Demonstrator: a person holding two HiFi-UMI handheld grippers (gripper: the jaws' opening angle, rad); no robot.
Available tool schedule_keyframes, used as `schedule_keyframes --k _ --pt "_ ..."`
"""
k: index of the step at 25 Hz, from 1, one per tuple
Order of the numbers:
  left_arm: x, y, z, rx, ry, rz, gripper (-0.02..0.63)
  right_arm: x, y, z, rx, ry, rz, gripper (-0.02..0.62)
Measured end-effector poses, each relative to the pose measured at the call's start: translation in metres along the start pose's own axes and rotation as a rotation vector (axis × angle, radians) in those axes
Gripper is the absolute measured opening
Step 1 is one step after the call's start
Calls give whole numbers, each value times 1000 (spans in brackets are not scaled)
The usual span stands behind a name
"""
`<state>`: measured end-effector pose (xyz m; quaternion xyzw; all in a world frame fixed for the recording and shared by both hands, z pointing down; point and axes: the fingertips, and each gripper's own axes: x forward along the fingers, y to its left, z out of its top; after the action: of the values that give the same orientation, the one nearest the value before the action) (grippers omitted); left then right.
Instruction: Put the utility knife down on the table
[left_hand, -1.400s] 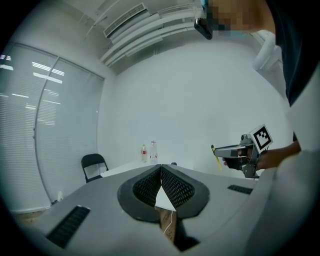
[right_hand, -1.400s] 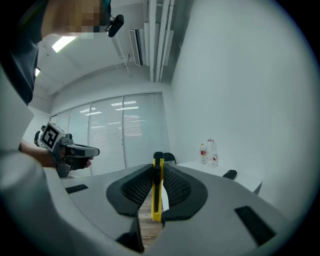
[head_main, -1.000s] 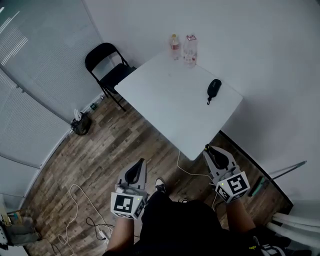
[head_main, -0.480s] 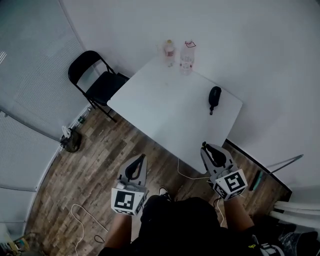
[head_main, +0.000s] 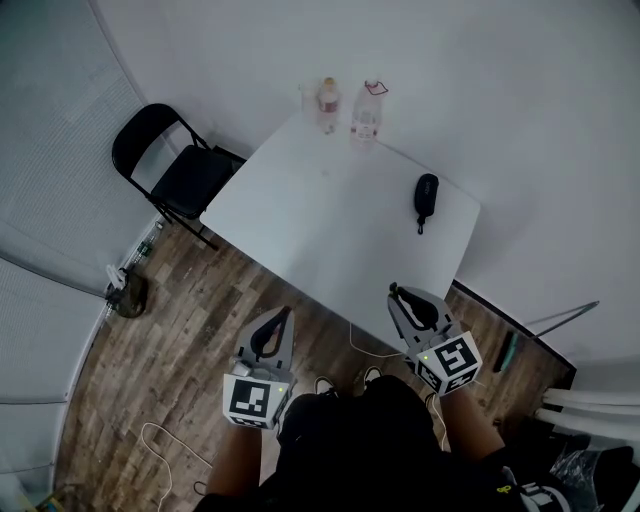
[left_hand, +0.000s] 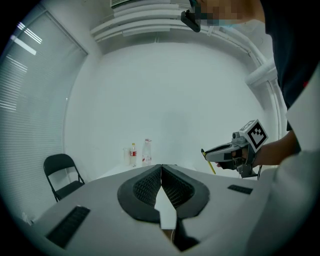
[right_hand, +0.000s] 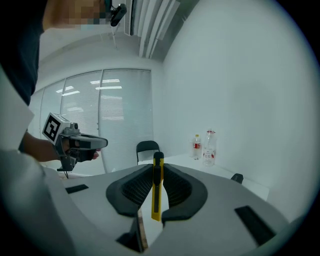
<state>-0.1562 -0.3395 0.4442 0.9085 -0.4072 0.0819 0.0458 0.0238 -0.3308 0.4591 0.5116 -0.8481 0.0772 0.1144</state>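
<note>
A yellow utility knife (right_hand: 157, 189) with a black slider stands upright between the pads of my right gripper (right_hand: 158, 168), which is shut on it. In the head view that right gripper (head_main: 401, 298) hovers in the air just off the near corner of the white table (head_main: 330, 235). From the left gripper view the knife (left_hand: 209, 161) shows as a thin yellow bar that sticks out of the right gripper. My left gripper (left_hand: 161, 169) is shut with nothing in it. It is held over the wooden floor, left of the table's near corner (head_main: 276, 322).
Two plastic bottles (head_main: 327, 100) (head_main: 365, 110) stand at the table's far edge. A black case (head_main: 426, 194) lies near the right edge. A black folding chair (head_main: 168, 165) stands left of the table. A white cable (head_main: 362, 346) hangs below the near corner.
The table has drawn closer and lower in the head view as the person steps toward it. Both grippers keep their pose, and the knife stays held.
</note>
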Motion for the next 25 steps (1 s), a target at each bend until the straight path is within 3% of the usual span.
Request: schedule_keyframes --k 13,19,25 --pt "57 -17 -11 -92 67 95 23 91 -110 -105 68 313 29 75" --pt "70 -25 -22 -95 96 134 23 126 -113 -191 25 562 108 75" --pt "67 -32 -38 -113 161 165 23 134 -103 -243 -46 680 180 75"
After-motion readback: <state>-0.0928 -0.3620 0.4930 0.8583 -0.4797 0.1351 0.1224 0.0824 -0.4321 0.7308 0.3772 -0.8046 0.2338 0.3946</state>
